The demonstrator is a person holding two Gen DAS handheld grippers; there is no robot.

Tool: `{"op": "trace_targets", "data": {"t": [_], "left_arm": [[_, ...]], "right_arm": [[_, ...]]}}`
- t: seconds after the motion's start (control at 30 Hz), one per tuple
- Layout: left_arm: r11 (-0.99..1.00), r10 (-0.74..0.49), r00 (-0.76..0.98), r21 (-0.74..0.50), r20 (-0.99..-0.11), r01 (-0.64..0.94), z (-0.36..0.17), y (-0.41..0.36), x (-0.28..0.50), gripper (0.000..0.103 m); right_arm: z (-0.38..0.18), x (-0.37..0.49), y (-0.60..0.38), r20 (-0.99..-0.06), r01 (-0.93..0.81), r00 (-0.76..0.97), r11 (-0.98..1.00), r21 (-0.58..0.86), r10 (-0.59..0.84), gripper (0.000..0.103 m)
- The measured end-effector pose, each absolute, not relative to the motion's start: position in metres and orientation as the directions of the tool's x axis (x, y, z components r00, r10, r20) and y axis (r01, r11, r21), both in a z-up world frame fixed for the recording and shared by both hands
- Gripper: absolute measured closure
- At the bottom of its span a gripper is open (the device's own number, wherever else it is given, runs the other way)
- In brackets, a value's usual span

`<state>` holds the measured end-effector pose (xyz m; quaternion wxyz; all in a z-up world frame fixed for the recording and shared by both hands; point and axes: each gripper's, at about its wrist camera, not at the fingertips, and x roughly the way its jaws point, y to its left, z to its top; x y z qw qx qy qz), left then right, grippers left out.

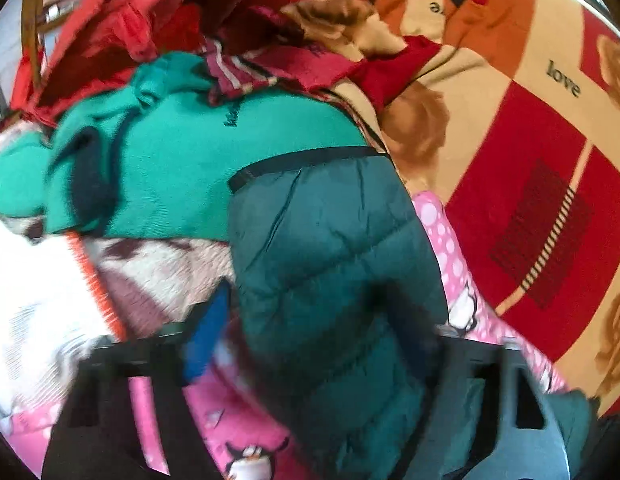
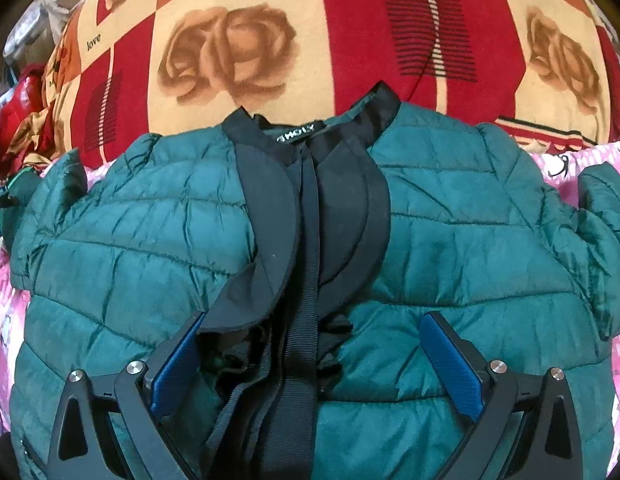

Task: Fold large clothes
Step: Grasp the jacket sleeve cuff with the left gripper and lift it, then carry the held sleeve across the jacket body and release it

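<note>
A dark green quilted jacket (image 2: 470,240) lies front up on the bed, its black collar (image 2: 374,112) at the far end and its black front strip running down the middle. My right gripper (image 2: 313,318) hovers open over the lower chest, with its blue pads (image 2: 450,360) astride the black strip and not pressing it. In the left wrist view one jacket sleeve (image 1: 330,240) with a black cuff (image 1: 301,162) runs away from me. My left gripper (image 1: 330,340) is blurred. The puffy sleeve fills the gap between its fingers, and both appear to press on it.
A red and cream rose-print bedspread (image 2: 350,20) covers the bed. Pink penguin-print cloth (image 1: 237,420) lies under the jacket. A pile on the left holds a teal sweater (image 1: 189,152), red garments (image 1: 129,20) and a white fluffy cloth (image 1: 37,300).
</note>
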<state>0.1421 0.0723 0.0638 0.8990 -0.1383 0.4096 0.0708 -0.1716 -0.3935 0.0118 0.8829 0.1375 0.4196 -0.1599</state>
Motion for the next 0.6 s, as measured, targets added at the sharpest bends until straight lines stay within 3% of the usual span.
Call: {"op": "trace_targets", "data": {"t": [0.1, 0.17, 0.6], "left_arm": [[0.934, -0.052, 0.667, -0.273, -0.743, -0.231, 0.061, 0.079, 0.145, 0.081], [0.93, -0.083, 0.68, -0.302, -0.729, -0.21, 0.066, 0.077, 0.14, 0.089], [0.942, -0.315, 0.735, -0.289, -0.6, 0.168, 0.16, -0.012, 0.026, 0.091]], "right_arm": [[0.01, -0.169, -0.394, -0.786, 0.392, 0.597, 0.913, 0.112, -0.16, 0.0], [0.008, -0.167, -0.395, -0.79, 0.389, 0.592, 0.915, 0.106, -0.161, 0.0], [0.013, -0.163, -0.394, -0.827, 0.372, 0.545, 0.924, 0.091, -0.138, 0.0]]}}
